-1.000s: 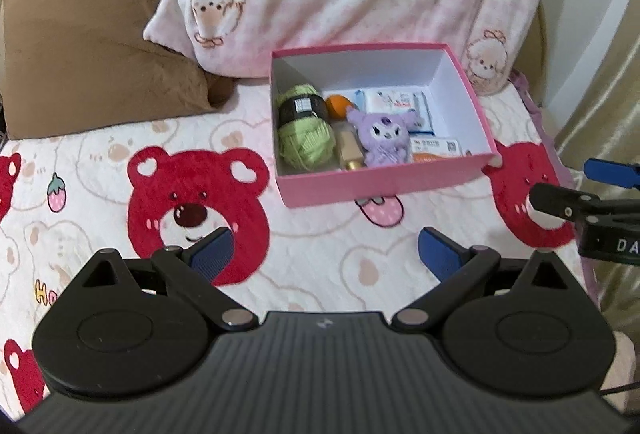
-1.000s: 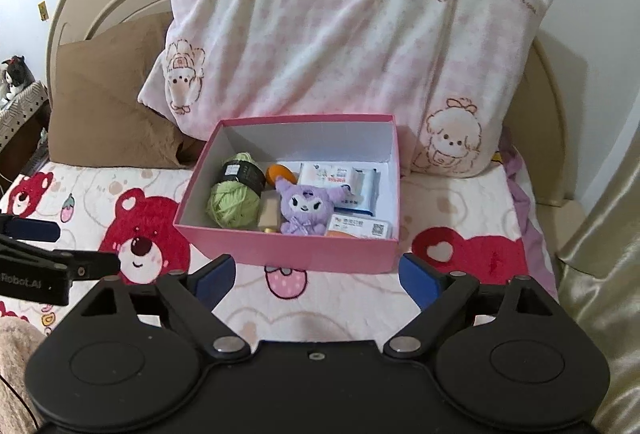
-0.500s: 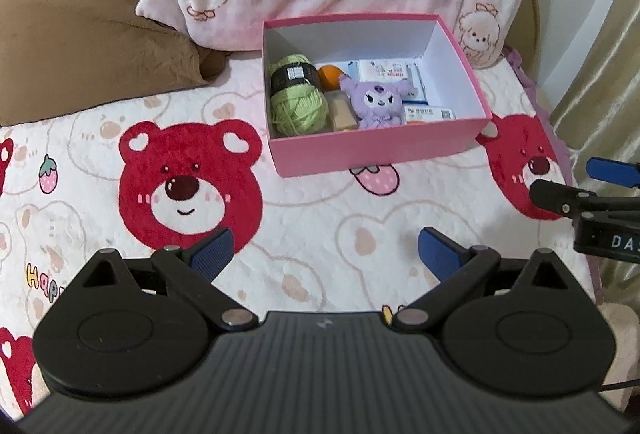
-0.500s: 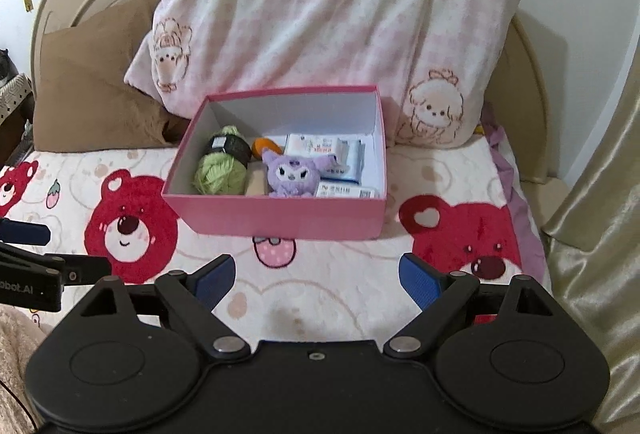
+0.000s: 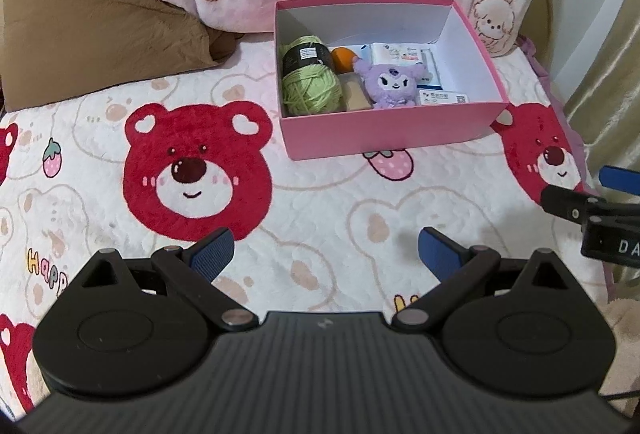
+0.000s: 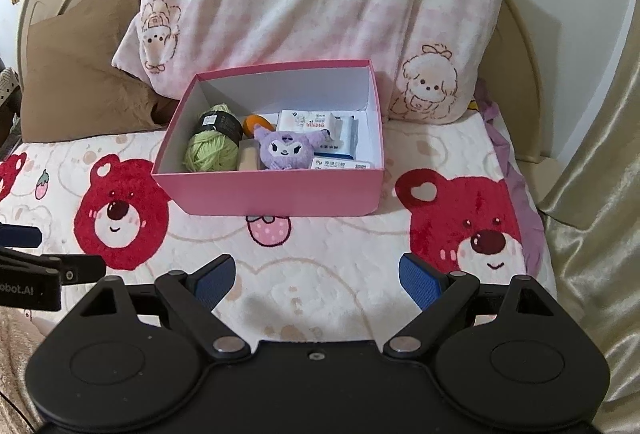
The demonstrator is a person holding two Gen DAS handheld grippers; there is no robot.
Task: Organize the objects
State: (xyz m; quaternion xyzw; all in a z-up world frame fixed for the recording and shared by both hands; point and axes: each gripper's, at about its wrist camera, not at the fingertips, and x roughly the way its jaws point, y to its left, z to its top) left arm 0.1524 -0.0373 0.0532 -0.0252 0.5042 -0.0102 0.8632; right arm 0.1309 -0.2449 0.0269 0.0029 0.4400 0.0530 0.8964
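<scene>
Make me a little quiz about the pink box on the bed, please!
1. True or false: the purple plush toy lies inside the pink box.
2. What colour is the yarn ball?
3. Which is empty: A) left gripper, B) right gripper, C) both?

Key: 1 true. 2 green. 3 C, both stand open above the bear blanket.

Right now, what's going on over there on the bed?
A person holds two grippers above the bear-print blanket, short of the pink box. The left gripper and the right gripper are both open and empty. Everything is in the box: green yarn, a purple plush, an orange item and some white packets. Nothing has been picked up yet.
</scene>
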